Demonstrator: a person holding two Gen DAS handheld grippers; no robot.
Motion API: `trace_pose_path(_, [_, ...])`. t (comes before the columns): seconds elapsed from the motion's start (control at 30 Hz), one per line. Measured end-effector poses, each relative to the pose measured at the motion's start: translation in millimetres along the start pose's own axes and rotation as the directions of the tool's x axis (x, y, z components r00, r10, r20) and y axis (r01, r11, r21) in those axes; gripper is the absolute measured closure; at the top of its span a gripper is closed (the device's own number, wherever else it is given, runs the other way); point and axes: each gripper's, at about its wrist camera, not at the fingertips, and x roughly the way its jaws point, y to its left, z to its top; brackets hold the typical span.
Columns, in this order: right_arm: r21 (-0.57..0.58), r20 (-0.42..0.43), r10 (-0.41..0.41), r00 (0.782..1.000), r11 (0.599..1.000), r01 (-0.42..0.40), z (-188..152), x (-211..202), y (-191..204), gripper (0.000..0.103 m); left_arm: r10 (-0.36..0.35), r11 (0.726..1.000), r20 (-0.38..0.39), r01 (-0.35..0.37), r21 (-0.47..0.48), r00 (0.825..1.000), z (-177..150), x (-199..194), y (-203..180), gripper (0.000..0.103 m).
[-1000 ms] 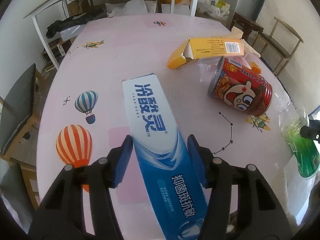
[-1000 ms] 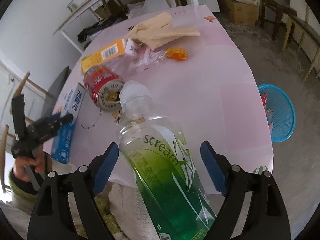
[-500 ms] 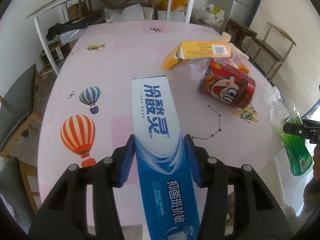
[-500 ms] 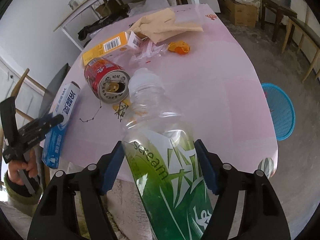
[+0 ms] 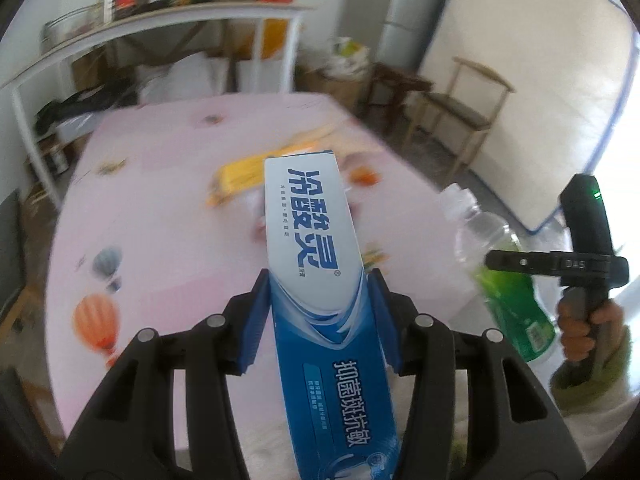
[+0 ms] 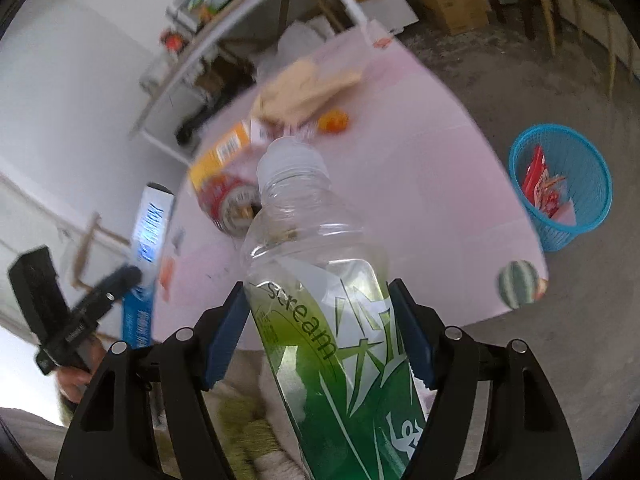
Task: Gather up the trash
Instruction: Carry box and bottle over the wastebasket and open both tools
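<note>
My left gripper [image 5: 318,320] is shut on a blue and white toothpaste box [image 5: 316,256] and holds it in the air above the near edge of the pink table [image 5: 172,208]. My right gripper [image 6: 320,332] is shut on a clear plastic bottle with a green label [image 6: 320,320], also lifted off the table. The bottle also shows in the left wrist view [image 5: 496,268], and the box in the right wrist view [image 6: 150,220]. A yellow carton [image 6: 222,152], a red can [image 6: 226,204], tan paper [image 6: 304,88] and an orange scrap [image 6: 334,120] lie on the table.
A blue mesh waste basket [image 6: 560,184] with some trash in it stands on the floor right of the table. A white shelf frame [image 5: 160,40] stands behind the table. Wooden chairs [image 5: 460,104] are at the far right.
Both grippers have lifted and tilted up, carrying the toothpaste box and the bottle off the table. The table and the basket now look farther away.
</note>
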Motion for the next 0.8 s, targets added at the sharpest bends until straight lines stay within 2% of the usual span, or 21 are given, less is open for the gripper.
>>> trace_pose_path(0.1, [0.079,0.087,0.032,0.996,0.996,-0.039,4,-30,-23,0.034,-0.08,0.996,0.01,0.08,0.05,0.997,21,9,-24,0.057])
trace_pose_path(0.2, [0.187,0.178,0.034,0.983,0.98,-0.068,7,-58,-56,0.034,-0.166,0.981,-0.006,0.166,0.103,0.986,49,29,-55,0.057])
trace_pose_path(0.3, [0.321,0.263,0.015,0.965,0.941,-0.102,7,-84,-102,0.034,-0.247,0.957,-0.056,0.253,0.141,0.967,75,61,-91,0.057])
trace_pose_path(0.4, [0.438,0.305,0.004,0.952,0.888,-0.144,6,-92,-148,0.034,-0.307,0.932,-0.15,0.328,0.153,0.94,101,111,-130,0.057])
trace_pose_path(0.53, [0.561,0.304,0.007,0.953,0.807,-0.185,8,-79,-202,0.034,-0.3,0.922,-0.268,0.351,0.166,0.916,119,176,-177,0.056])
trace_pose_path(0.63, [0.638,0.265,0.019,0.964,0.746,-0.19,20,-56,-244,0.034,-0.276,0.92,-0.359,0.353,0.169,0.892,128,228,-205,0.056])
trace_pose_path(0.77, [0.688,0.219,0.005,0.976,0.708,-0.158,50,-30,-284,0.033,-0.221,0.931,-0.412,0.318,0.182,0.884,140,289,-236,0.055])
trace_pose_path(0.8, [0.692,0.208,-0.008,0.978,0.708,-0.141,62,-24,-296,0.029,-0.225,0.933,-0.411,0.317,0.173,0.884,143,302,-242,0.055])
